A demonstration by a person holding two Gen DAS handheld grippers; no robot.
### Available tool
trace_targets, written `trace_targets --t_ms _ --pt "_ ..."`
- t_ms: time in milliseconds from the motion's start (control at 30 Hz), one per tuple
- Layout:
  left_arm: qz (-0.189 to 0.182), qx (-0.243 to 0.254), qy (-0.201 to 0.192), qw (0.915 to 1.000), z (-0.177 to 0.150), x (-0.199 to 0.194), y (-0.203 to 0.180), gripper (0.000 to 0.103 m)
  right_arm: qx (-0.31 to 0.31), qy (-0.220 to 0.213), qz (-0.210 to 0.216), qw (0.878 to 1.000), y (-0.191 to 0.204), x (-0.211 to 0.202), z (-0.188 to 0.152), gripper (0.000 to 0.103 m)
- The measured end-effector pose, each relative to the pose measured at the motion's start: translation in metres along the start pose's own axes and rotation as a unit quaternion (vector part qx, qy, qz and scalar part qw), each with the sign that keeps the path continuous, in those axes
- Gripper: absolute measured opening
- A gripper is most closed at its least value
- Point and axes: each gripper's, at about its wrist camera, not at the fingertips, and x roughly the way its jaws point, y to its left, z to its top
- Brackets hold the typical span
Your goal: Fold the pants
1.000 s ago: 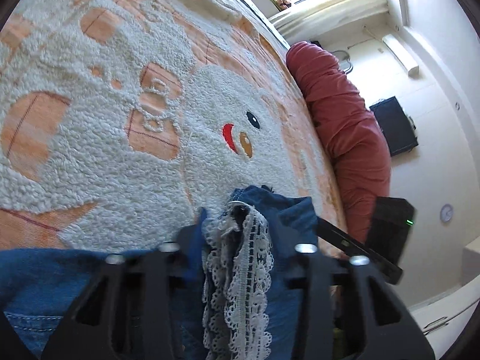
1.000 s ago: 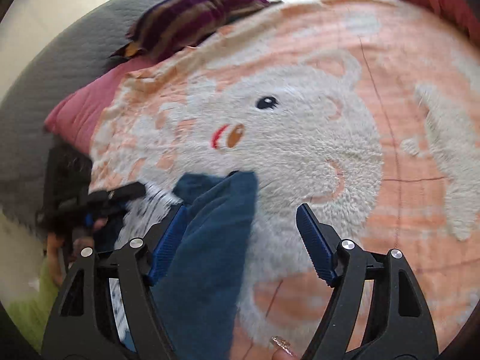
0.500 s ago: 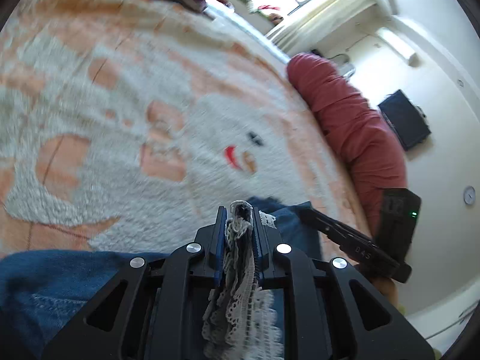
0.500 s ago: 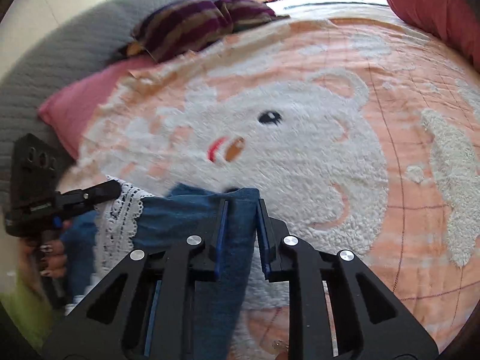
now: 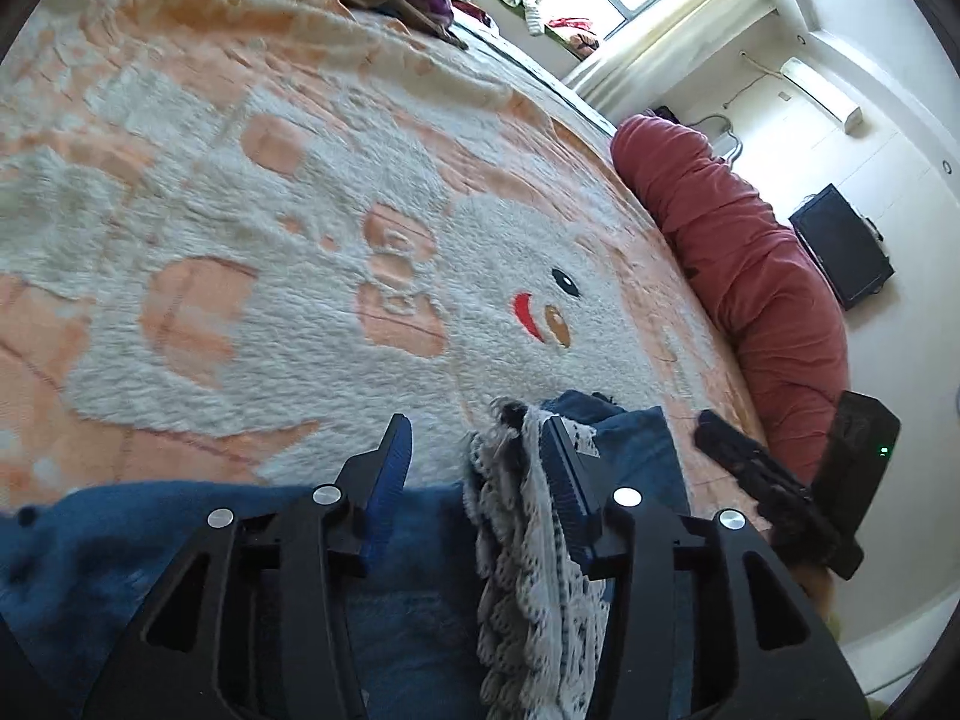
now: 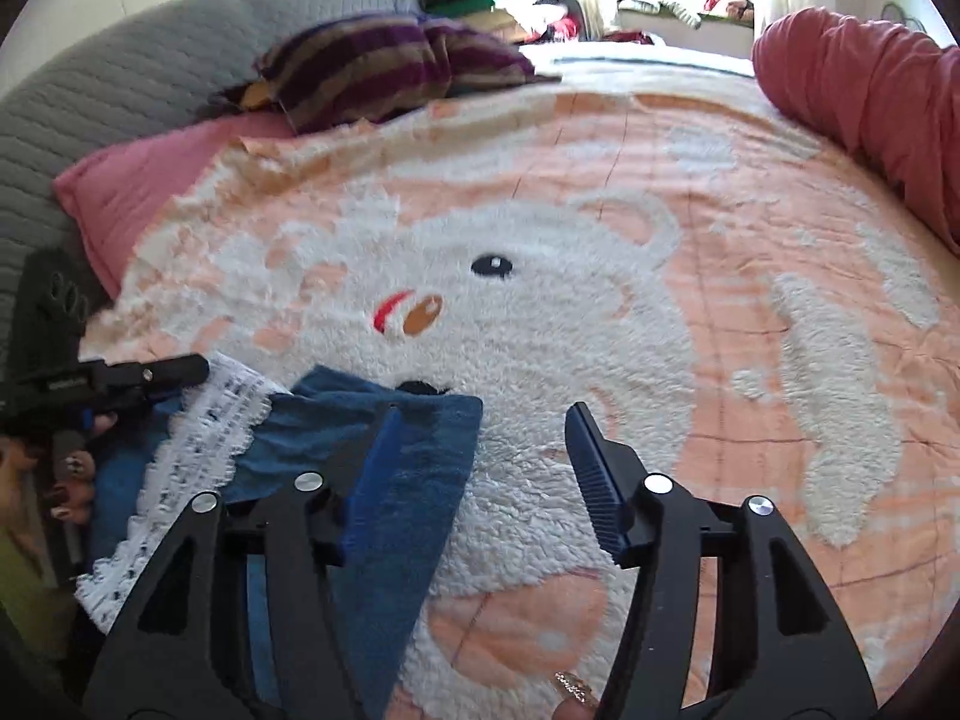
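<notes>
Currently, the blue denim pants with white lace trim (image 5: 528, 588) lie at the lower edge of both views, on the fluffy peach-and-white bear-pattern bed blanket (image 5: 252, 228). In your left view, the left gripper (image 5: 480, 474) has just been opening; its fingers (image 5: 393, 468) stand spread, the bunched lace hem against the right one, unpinched. In your right view, the right gripper (image 6: 480, 474) has likewise just been opening; the denim corner (image 6: 432, 420) rests against its left finger, released. Both grippers point downward over the near hem, side by side, equally near. The pants' long axis runs toward you.
</notes>
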Motion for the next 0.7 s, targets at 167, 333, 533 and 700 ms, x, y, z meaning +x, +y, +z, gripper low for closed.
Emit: trace_targets --t_ms 167,333,533,700 --pt "0.035 0.041 -0.032 0.9980 -0.004 -0.039 -0.021 0.065 -0.006 -0.017 0.020 1.000 0.006 -0.028 -0.010 0.069" --pt "0.038 0.050 -0.051 0.9967 -0.022 -0.068 -0.034 0.073 -0.013 -0.022 0.044 0.999 0.020 -0.052 -0.026 0.075" --pt "0.046 0.035 -0.031 0.9979 -0.053 -0.073 -0.033 0.073 -0.034 -0.005 0.055 0.998 0.038 -0.070 -0.056 0.076" --pt "0.046 0.028 -0.014 0.9984 -0.079 -0.080 -0.033 0.073 -0.054 -0.014 0.060 0.997 0.054 -0.091 -0.072 0.076"
